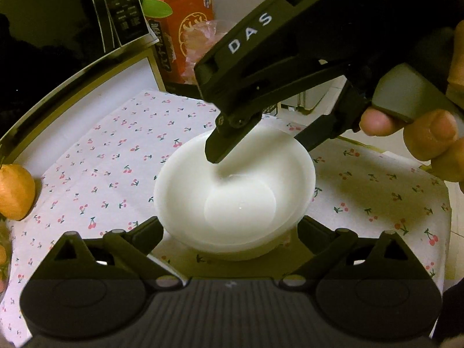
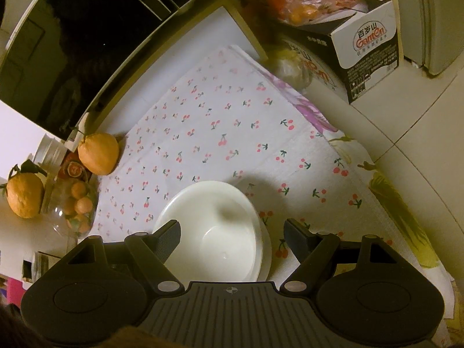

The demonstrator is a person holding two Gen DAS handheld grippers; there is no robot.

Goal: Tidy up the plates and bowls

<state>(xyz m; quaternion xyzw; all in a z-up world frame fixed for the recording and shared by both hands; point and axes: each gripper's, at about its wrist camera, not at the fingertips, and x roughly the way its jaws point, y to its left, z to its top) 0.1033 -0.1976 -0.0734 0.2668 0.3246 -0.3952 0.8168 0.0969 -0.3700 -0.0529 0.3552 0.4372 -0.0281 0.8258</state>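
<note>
Both wrist cameras look steeply down from close above, sharing the white bowl (image 1: pixel 235 191) on the cherry-print cloth (image 2: pixel 203 133)

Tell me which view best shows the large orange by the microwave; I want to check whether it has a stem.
The right wrist view: the whole orange is visible, standing by the microwave at the cloth's edge, stem and leaf at its top. The left wrist view shows only part of it, cut off at the left frame edge, top unclear.
</note>
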